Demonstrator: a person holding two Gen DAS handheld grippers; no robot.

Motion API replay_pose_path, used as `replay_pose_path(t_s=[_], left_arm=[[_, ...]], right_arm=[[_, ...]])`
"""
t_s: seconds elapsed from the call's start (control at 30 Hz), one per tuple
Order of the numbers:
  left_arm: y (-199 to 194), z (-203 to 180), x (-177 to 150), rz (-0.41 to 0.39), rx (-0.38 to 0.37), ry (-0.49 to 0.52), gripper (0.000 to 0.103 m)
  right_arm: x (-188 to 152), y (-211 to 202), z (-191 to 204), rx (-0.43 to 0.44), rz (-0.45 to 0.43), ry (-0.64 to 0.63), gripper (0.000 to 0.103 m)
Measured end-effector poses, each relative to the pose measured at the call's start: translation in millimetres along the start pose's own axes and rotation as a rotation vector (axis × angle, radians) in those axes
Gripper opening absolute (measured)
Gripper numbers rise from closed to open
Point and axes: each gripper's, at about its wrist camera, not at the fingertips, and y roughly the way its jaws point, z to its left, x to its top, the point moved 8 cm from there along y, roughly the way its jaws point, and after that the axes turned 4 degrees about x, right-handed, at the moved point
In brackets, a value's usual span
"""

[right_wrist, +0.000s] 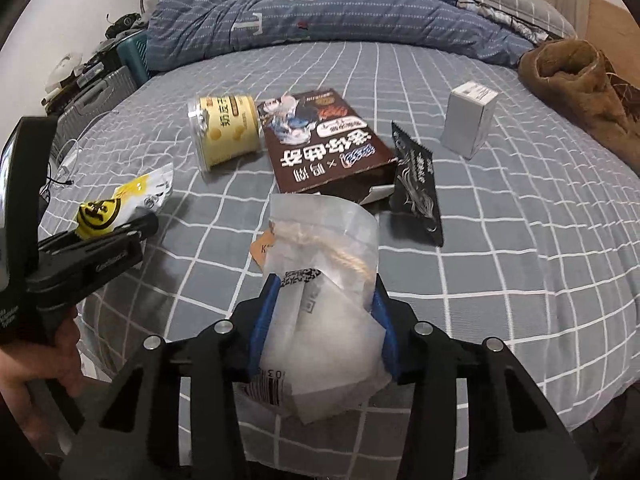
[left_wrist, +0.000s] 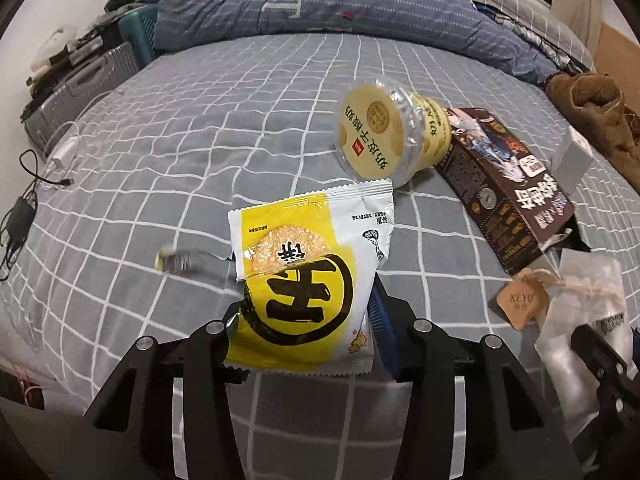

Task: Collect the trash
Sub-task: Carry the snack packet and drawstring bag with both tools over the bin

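Both claws loaded: left gripper (left_wrist: 304,320) clamped on the yellow wrapper (left_wrist: 304,264), right gripper (right_wrist: 324,320) clamped on the clear bag (right_wrist: 320,304).

Wrapper and bag look featherlight, limp and slick, so a pinch well in from the edge should hold best; both hang just above the near edge of the bed (right_wrist: 500,240). Mid-bed, the tub (right_wrist: 224,136) on its side looks stiff but likely to roll, best taken across its wall; the brown box (right_wrist: 324,148) touching it is rigid card, the black sachet (right_wrist: 416,184) flat and thin, the white box (right_wrist: 470,124) upright toward the right edge.
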Motion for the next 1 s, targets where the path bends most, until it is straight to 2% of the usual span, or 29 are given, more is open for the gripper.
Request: replay_pose_path(t_s=[0.43, 1.0], left_arm=[[-47.1, 3.5, -19.4, -0.037, -0.029, 0.018, 0.046], [-97.7, -9.8, -85.9, -0.038, -0.058, 0.033, 0.046]], right_arm=[[-1.6, -38.7, 3.4, -0.031, -0.061, -0.010, 0.043], [-50.7, -90.6, -3.8, -0.058, -0.095, 0.007, 0.043]])
